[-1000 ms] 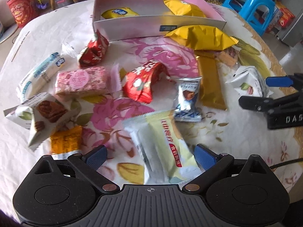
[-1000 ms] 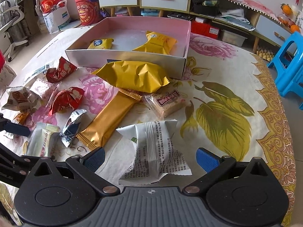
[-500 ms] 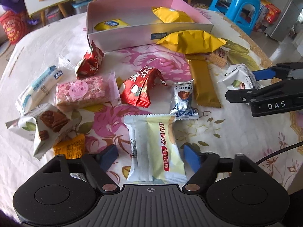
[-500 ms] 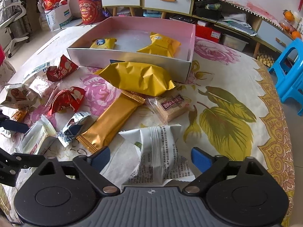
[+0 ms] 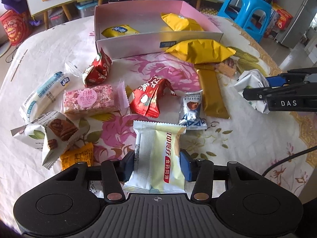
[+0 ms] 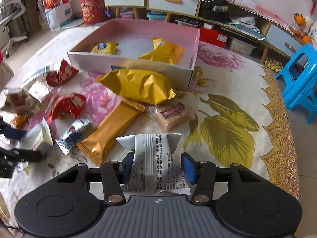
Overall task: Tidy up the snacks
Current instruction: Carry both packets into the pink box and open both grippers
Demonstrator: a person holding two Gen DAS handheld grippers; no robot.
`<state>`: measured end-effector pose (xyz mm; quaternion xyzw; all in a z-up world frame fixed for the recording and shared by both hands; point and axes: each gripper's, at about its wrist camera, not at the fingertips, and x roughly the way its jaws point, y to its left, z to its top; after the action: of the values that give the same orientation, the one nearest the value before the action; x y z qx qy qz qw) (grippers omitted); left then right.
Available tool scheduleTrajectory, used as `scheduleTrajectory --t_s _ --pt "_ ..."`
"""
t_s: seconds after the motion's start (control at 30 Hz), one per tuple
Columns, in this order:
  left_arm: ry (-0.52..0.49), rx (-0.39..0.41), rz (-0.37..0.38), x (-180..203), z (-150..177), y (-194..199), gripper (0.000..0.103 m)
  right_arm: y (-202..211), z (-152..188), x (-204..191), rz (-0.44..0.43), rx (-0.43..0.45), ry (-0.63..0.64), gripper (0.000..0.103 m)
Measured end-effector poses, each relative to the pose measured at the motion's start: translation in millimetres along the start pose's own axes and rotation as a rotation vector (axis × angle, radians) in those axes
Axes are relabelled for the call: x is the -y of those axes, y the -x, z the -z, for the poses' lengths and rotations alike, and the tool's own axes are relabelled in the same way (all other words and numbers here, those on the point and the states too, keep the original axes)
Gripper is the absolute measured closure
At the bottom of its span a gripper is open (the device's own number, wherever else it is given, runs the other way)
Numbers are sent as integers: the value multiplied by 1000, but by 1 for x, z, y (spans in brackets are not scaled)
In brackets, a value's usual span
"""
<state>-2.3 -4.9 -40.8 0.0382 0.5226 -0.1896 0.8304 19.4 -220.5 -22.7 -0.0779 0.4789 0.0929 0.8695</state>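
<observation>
Tilting steeply down toward the floral tablecloth (image 5: 257,148), the left gripper (image 5: 157,163) has just been closing its jaws, and the blue pads now press both sides of a pale green-and-white snack pack (image 5: 158,154) with a red label.
- Ahead of it: a silver-blue truffle packet (image 5: 192,111), a red wrapper (image 5: 150,97), a pink nougat bar (image 5: 90,101); far ahead, the pink-lined box (image 5: 126,45) holding two yellow packets.
- To its left: a walnut-print packet (image 5: 51,136) and an orange sachet (image 5: 77,156).

The right gripper (image 6: 158,166), likewise pitched down, has also just been closing; its pads pinch a white printed packet (image 6: 151,154) between them.
- Just ahead-left of it: a long gold bar (image 6: 111,130); beyond that, a large yellow pouch (image 6: 138,85) lying against the box's near wall.
- Ahead of it: a clear-wrapped biscuit (image 6: 172,115).
- Far left: the other gripper's black frame, blurred.
</observation>
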Motion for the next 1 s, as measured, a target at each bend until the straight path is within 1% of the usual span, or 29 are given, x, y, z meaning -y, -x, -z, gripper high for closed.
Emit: scheduleTrajectory --t_s 0.1,0.23,0.37,0.47,0.6,0.87,1.0 --pt "13 18 21 -1 -4 9 58 7 -6 1 5 20 -13 61" --pt "26 65 54 0 -14 25 58 18 -18 3 1 58 -51 61" --pt "39 120 64 -1 -32 35 58 26 -36 6 -23 113 -95 61" --pt "75 163 68 -6 -48 37 58 25 -51 7 -47 147 -133 61" --pt "116 212 47 -12 -70 29 58 13 -72 7 -81 167 -183 61" --pt "212 281 13 -31 -118 4 58 -20 -112 1 -159 206 -256 61" --pt "258 339 -14 -48 -140 -7 58 -42 -121 3 -175 191 -327 61"
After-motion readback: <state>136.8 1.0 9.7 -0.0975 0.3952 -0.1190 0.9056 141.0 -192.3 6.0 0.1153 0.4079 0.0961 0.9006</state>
